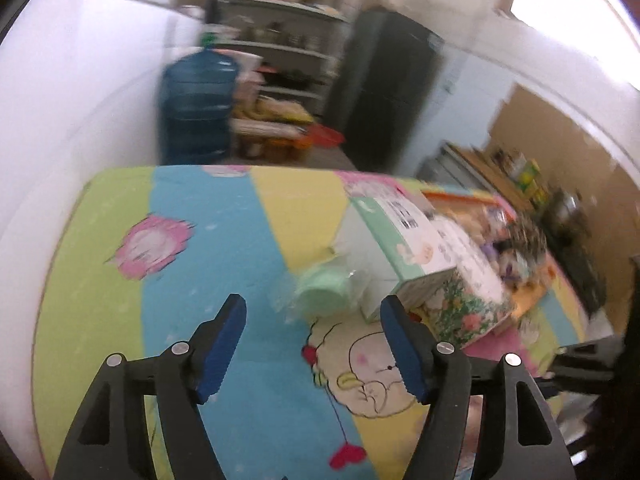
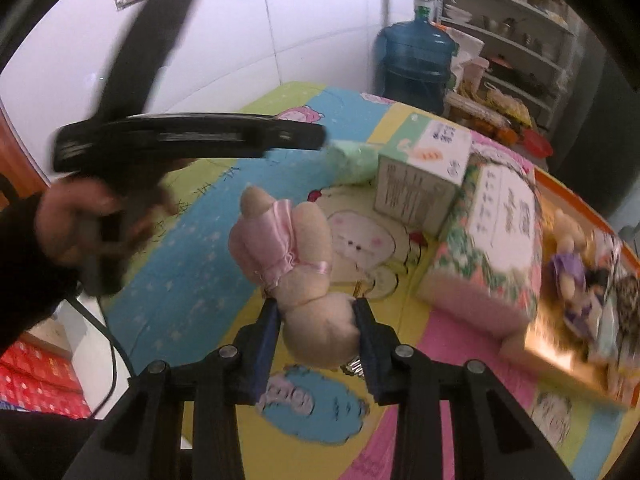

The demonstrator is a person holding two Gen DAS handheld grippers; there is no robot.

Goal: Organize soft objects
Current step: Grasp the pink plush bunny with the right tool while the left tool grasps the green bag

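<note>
Here, our right gripper [image 2: 316, 312] has its jaws closed on the plush bear [image 2: 296, 256], pinching its lower body between the blue pads [image 2: 267, 344]; the bear, in a pink dress, sticks up and away from the jaws above the desk [image 2: 200, 280] with its cartoon-print cover.

Our left gripper [image 1: 312, 312] has its jaws spread wide with nothing between them, hovering over the desk [image 1: 224, 240]. In the right wrist view it shows as a blurred black shape [image 2: 180, 140], held in the left hand [image 2: 80, 216], left of the bear and above the desk.

Landmark: the mint tissue box [image 2: 424, 172]. The bear is in front of it, nearer us. A pale green soft bundle in clear wrap [image 1: 324, 292] lies just left of the box, close ahead of the open left jaws. The floral tissue pack [image 2: 492, 236] sits just right of the box, seemingly touching it. Beyond that pack, farther right, a tray of small dolls [image 2: 576, 280] is blurred; we cannot make out details. Behind the box, off the desk, stands a blue water jug [image 2: 416, 60], with shelves [image 2: 512, 40] to its right.
</note>
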